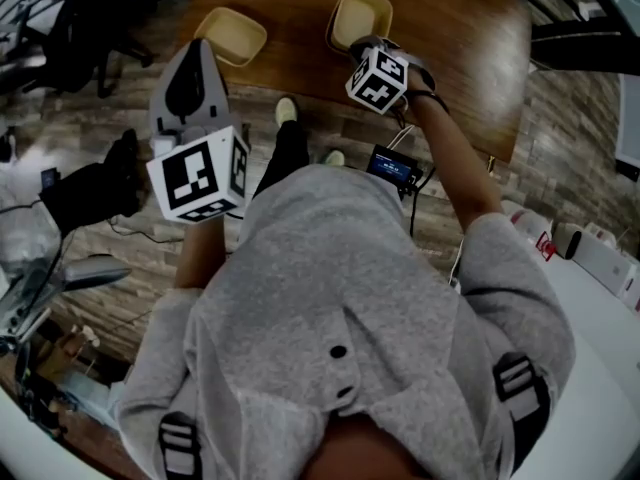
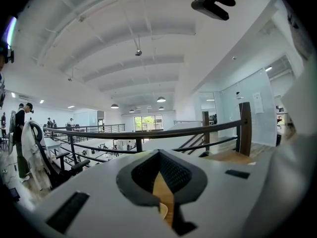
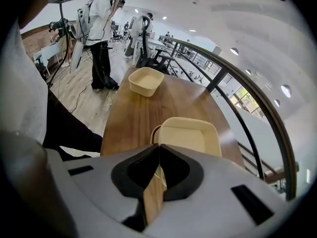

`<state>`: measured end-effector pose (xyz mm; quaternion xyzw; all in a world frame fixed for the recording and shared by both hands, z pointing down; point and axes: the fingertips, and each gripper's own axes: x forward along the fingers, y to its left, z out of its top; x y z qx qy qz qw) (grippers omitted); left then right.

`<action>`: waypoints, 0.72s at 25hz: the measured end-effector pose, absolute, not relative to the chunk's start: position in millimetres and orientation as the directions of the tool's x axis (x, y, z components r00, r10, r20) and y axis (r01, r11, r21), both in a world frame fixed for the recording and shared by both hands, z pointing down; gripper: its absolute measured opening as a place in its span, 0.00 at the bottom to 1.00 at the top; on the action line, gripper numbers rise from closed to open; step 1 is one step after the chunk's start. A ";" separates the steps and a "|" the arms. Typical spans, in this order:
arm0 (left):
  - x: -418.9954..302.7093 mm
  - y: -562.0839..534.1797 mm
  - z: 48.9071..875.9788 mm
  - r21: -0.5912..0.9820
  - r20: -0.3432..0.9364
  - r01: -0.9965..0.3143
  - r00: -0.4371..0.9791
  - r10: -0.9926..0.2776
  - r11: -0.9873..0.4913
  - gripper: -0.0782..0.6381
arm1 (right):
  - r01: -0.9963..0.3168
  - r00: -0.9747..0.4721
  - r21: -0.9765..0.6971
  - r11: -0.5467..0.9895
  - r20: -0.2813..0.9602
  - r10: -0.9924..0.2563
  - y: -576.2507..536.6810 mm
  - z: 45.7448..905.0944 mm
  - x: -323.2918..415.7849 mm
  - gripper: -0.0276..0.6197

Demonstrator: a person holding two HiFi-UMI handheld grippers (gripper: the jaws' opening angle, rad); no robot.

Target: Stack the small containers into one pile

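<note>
In the head view, a wooden table [image 1: 470, 58] carries two cream containers, well apart: the near container [image 1: 361, 16] lies directly under the right gripper [image 1: 366, 48], and the far container [image 1: 232, 36] sits just beyond the tip of the left gripper [image 1: 197, 46]. In the left gripper view, the left gripper [image 2: 159, 153] has its jaws pressed together on nothing and points out at a railing [image 2: 148, 133] rather than at the table. In the right gripper view, the right gripper [image 3: 159, 147] also has its jaws together and empty, tilted down over the near container [image 3: 190, 135], with the far container [image 3: 146, 81] at the table's other end. Both are shallow, thin-walled, rounded-square tubs that look light, fairly stiff and smooth, so the wall just under the rim, one jaw inside and one outside, seems the best hold. A faint second edge on the near one's left may be another nested beneath; that cannot be told.
</note>
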<state>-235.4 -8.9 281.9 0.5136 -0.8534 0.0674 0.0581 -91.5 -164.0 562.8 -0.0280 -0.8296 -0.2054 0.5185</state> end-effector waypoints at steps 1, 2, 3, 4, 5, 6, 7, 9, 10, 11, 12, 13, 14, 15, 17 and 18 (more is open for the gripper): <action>-236.6 -11.3 282.4 -0.054 0.169 -0.886 -0.463 -0.870 0.460 0.12 | 0.260 -0.458 0.311 0.914 0.873 -0.166 -165.7 564.0 -92.8 0.08; -237.4 -13.9 282.6 -0.053 0.168 -0.887 -0.460 -0.872 0.458 0.12 | 0.261 -0.457 0.310 0.914 0.874 -0.166 -168.1 564.4 -94.1 0.08; -237.7 -15.6 283.0 -0.053 0.168 -0.888 -0.459 -0.872 0.457 0.12 | 0.263 -0.454 0.311 0.913 0.875 -0.167 -169.9 564.7 -95.0 0.08; -237.5 -16.3 284.1 -0.053 0.171 -0.887 -0.460 -0.871 0.458 0.12 | 0.267 -0.451 0.311 0.912 0.877 -0.167 -170.7 565.9 -95.0 0.08; -237.2 -16.2 285.7 -0.052 0.174 -0.886 -0.462 -0.870 0.460 0.12 | 0.271 -0.446 0.309 0.912 0.879 -0.166 -170.5 568.1 -94.3 0.08; -236.9 -15.7 287.2 -0.052 0.178 -0.886 -0.463 -0.868 0.461 0.12 | 0.272 -0.442 0.305 0.913 0.882 -0.163 -169.5 571.0 -93.2 0.08; -236.5 -14.7 288.4 -0.052 0.182 -0.885 -0.464 -0.867 0.462 0.12 | 0.273 -0.438 0.300 0.914 0.885 -0.160 -168.0 574.3 -91.9 0.08; -236.6 -14.2 288.9 -0.052 0.183 -0.884 -0.466 -0.866 0.465 0.12 | 0.280 -0.429 0.293 0.914 0.890 -0.154 -167.2 579.9 -90.3 0.08; -237.5 -14.6 288.5 -0.051 0.181 -0.883 -0.468 -0.865 0.467 0.12 | 0.285 -0.424 0.291 0.913 0.893 -0.152 -168.0 581.7 -90.2 0.08; -238.5 -14.6 288.6 -0.050 0.182 -0.882 -0.469 -0.864 0.468 0.12 | 0.291 -0.417 0.286 0.913 0.897 -0.148 -168.1 583.5 -89.4 0.08; -239.6 -14.8 289.2 -0.048 0.185 -0.882 -0.469 -0.864 0.469 0.12 | 0.296 -0.410 0.281 0.913 0.901 -0.144 -168.0 585.5 -88.7 0.08; -240.9 -15.6 289.9 -0.047 0.186 -0.882 -0.469 -0.863 0.469 0.12 | 0.301 -0.404 0.279 0.912 0.903 -0.143 -169.0 587.2 -88.6 0.08; -241.4 -16.5 290.5 -0.048 0.188 -0.882 -0.468 -0.863 0.468 0.12 | 0.307 -0.400 0.281 0.909 0.905 -0.144 -170.6 588.6 -88.4 0.08; -241.0 -16.9 291.2 -0.049 0.191 -0.883 -0.466 -0.864 0.466 0.12 | 0.314 -0.394 0.284 0.906 0.907 -0.148 -171.6 590.4 -87.2 0.08; -239.1 -17.4 292.9 -0.049 0.198 -0.887 -0.460 -0.866 0.459 0.12 | 0.323 -0.384 0.290 0.901 0.910 -0.155 -172.9 594.1 -83.2 0.08; -239.0 -18.7 293.1 -0.049 0.199 -0.889 -0.456 -0.867 0.456 0.12 | 0.325 -0.381 0.291 0.900 0.911 -0.157 -174.8 594.5 -82.6 0.08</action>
